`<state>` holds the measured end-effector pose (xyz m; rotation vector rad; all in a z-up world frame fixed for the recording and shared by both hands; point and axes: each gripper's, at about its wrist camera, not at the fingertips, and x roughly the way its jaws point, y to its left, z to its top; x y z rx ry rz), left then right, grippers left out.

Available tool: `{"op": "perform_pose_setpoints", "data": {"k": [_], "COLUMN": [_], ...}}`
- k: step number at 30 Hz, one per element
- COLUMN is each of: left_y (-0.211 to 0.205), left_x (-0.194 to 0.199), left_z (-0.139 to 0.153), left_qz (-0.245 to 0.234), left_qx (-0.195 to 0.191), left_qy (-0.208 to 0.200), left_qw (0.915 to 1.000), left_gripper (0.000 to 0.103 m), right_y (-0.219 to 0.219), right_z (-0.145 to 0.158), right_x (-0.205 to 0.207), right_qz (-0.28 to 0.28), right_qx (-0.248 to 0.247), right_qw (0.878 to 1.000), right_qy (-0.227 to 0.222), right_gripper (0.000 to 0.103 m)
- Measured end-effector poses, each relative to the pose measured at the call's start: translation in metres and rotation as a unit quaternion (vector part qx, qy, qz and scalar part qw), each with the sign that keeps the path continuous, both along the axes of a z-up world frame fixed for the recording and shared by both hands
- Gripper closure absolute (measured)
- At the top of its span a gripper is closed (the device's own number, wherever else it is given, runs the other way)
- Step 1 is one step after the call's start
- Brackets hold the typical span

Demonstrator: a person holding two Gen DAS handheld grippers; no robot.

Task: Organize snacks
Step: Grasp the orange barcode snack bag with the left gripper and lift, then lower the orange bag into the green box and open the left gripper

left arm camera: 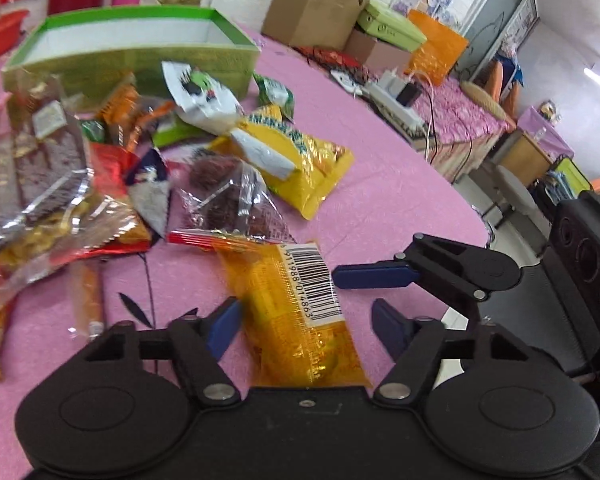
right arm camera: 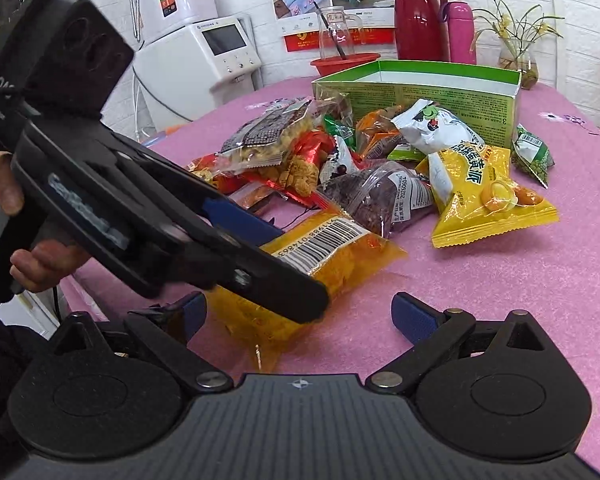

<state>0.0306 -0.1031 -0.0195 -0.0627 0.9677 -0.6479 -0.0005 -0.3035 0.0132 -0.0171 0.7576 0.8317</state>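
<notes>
An orange snack packet [left arm camera: 296,312] with a barcode label lies on the pink tablecloth, between the open fingers of my left gripper [left arm camera: 306,326]. It also shows in the right wrist view [right arm camera: 324,264], partly under the left gripper's body [right arm camera: 148,216]. My right gripper [right arm camera: 300,316] is open, with the packet's near end between its fingers; it appears in the left wrist view [left arm camera: 372,276] just right of the packet. A pile of snack packets [right arm camera: 340,160] lies in front of an open green box [right arm camera: 420,88].
A yellow packet [right arm camera: 484,196] and a clear bag of dark snacks [right arm camera: 380,196] lie just past the orange one. A red thermos [right arm camera: 418,16], a pink bottle [right arm camera: 462,32] and a red bowl [right arm camera: 344,62] stand behind the box. Cardboard boxes [left arm camera: 320,8] stand at the table's far side.
</notes>
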Motion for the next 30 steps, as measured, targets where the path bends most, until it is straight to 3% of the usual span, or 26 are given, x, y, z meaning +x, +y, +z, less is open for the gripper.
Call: {"op": "perform_pose_setpoints", "data": {"k": [3,7,13,18,23,30], "left_y": [-0.002,-0.001,-0.004,-0.002,0.004,0.021], "left_x": [0.006,-0.001,0.008,0.049,0.106,0.185], "left_z": [-0.003,0.015,0.061,0.082,0.086,0.072], "left_qz": [0.003,0.002,-0.004,0.022,0.043,0.073], "left_qx": [0.004,-0.004,-0.019,-0.026,-0.025,-0.056], "left_qy": [0.007,-0.015,-0.101,-0.149,-0.157,-0.107], "left_qw": [1.0,0.9999,0.9947,0.9882,0.9864,0.9901], "left_gripper": [0.103,0.103,0.103,0.103,0.103,0.103], "right_y": [-0.002,-0.012,-0.018,-0.012,0.002,0.019], "right_z": [-0.003,0.009,0.046,0.054,0.053,0.042], "right_x": [0.004,-0.001,0.012,0.064,0.128,0.202], "right_qz": [0.008,0.027,0.032,0.009,-0.014,-0.036], "right_qx": [0.018,0.022,0.031,0.05,0.059,0.036], "right_qw": [1.0,0.999,0.992,0.983,0.981,0.985], "right_qy": [0.005,-0.031,-0.118,-0.178,-0.186,-0.165], "right_gripper": [0.0,0.002,0.002,0.002,0.002,0.001]}}
